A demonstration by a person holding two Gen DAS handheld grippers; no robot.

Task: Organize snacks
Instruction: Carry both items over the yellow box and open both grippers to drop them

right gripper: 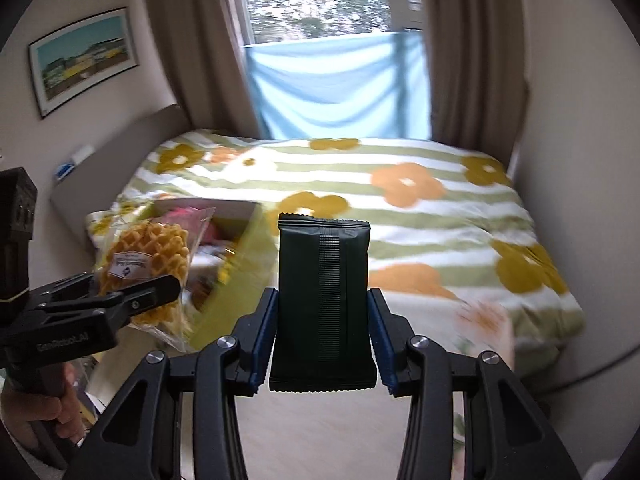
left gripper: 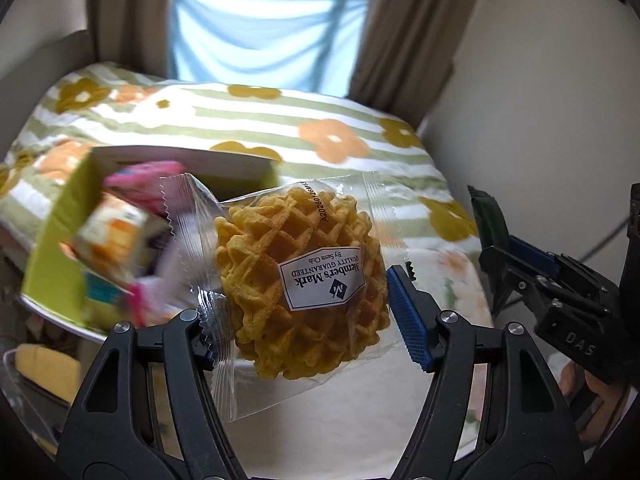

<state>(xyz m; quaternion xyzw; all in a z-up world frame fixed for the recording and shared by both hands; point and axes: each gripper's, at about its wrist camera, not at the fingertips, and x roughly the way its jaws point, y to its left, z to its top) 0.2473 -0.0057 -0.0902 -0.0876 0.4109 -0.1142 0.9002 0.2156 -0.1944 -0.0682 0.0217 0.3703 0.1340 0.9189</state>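
Observation:
My left gripper (left gripper: pixel 308 316) is shut on a clear-wrapped waffle (left gripper: pixel 298 276) with a Member's Mark label and holds it in the air, just right of a lime-green snack box (left gripper: pixel 56 240). The box holds pink and orange snack packets (left gripper: pixel 120 240). My right gripper (right gripper: pixel 322 340) is shut on a dark green snack packet (right gripper: pixel 323 304), held upright above the bed. The right gripper also shows in the left wrist view (left gripper: pixel 500 248), to the right of the waffle. The left gripper with the waffle (right gripper: pixel 144 260) shows at the left of the right wrist view, in front of the box (right gripper: pixel 240 276).
A bed with a flowered, striped duvet (right gripper: pixel 400 208) fills the middle. Behind it is a window with brown curtains (right gripper: pixel 472 60) and a blue cloth (right gripper: pixel 340 88). A framed picture (right gripper: pixel 84 56) hangs on the left wall. A white wall stands to the right.

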